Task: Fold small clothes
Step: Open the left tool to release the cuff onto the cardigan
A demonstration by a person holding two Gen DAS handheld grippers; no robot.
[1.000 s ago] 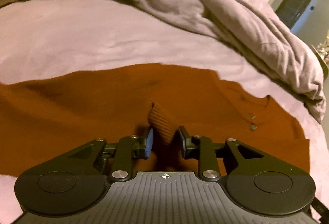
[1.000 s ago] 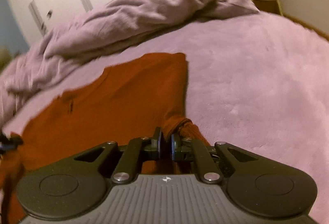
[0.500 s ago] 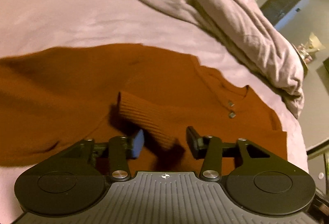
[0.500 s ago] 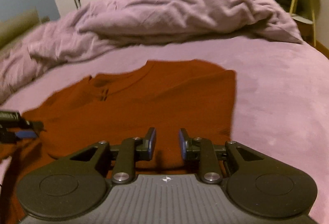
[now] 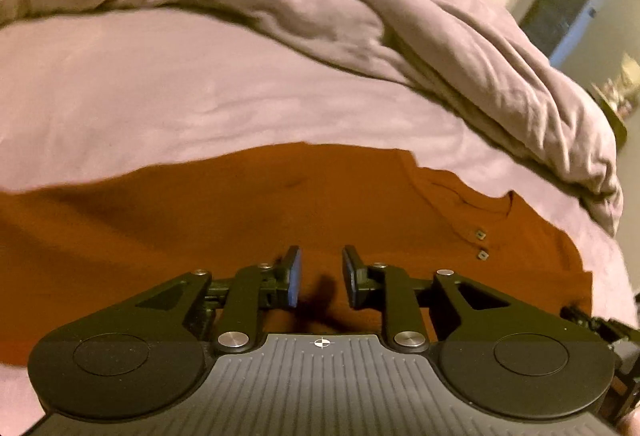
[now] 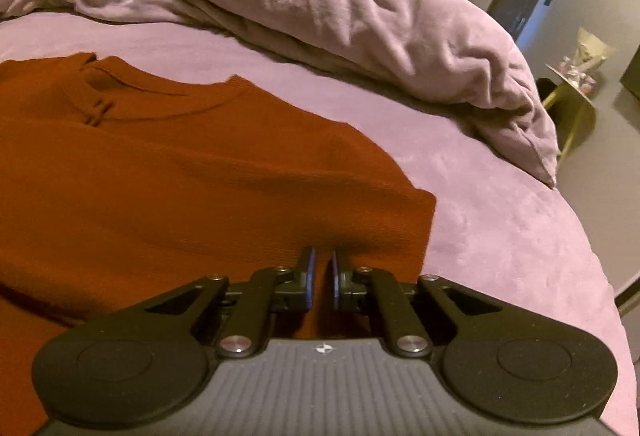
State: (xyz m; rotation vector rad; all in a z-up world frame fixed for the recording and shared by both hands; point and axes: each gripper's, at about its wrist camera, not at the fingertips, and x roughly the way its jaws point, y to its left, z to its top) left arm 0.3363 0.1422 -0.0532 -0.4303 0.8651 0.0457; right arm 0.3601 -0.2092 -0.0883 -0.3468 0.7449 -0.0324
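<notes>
While both grippers hang over it, the rust-orange knitted sweater (image 5: 248, 220) lies spread flat on the lilac bed sheet (image 5: 120, 95).

Nothing lies between the closing jaws of the left gripper (image 5: 320, 278), which stands above the sweater's middle. The right gripper (image 6: 322, 278) is closed to a slit near the sweater's right edge; whether it pinches cloth I cannot tell. A crumpled lilac duvet (image 6: 320, 7) heaps along the far side, apart from the collar with its two small buttons (image 5: 480, 244). Bare sheet lies open beyond the sweater's far edge and to its right, up to the bed's rim, past which a small yellow side table (image 6: 572, 103) stands on the floor.
</notes>
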